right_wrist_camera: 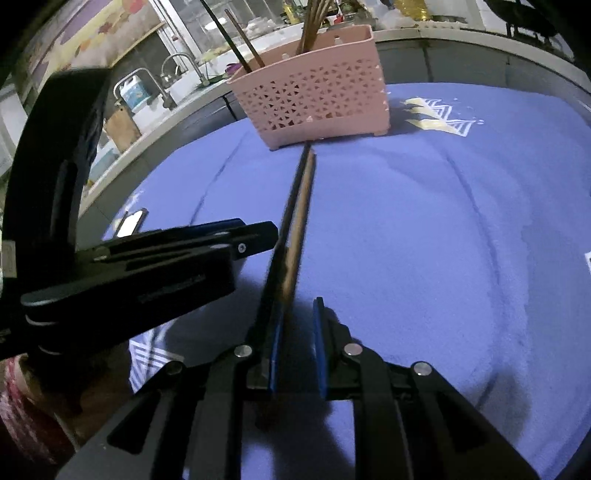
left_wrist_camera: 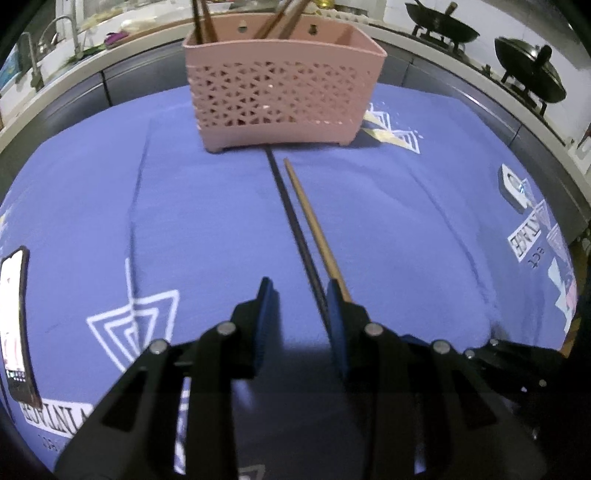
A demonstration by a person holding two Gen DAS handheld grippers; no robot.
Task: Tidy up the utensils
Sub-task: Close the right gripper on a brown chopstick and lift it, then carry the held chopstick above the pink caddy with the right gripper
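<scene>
A pink perforated utensil basket (left_wrist_camera: pixel 280 92) stands at the far side of the blue cloth, with several brown and dark chopsticks standing in it. It also shows in the right wrist view (right_wrist_camera: pixel 317 96). A black chopstick (left_wrist_camera: pixel 291 221) and a brown chopstick (left_wrist_camera: pixel 314 229) lie side by side on the cloth, pointing at the basket. My left gripper (left_wrist_camera: pixel 299 295) is open, its right finger by their near ends. My right gripper (right_wrist_camera: pixel 297 314) is open around the near ends of the black chopstick (right_wrist_camera: pixel 291 199) and the brown chopstick (right_wrist_camera: pixel 304 199). The left gripper (right_wrist_camera: pixel 258 232) shows at its left.
A phone (left_wrist_camera: pixel 14 325) lies on the cloth at the left edge. A small white and grey object (left_wrist_camera: pixel 513 188) sits at the right. Behind the table runs a counter with a sink and tap (left_wrist_camera: pixel 55 40) and two woks (left_wrist_camera: pixel 443 26) on a stove.
</scene>
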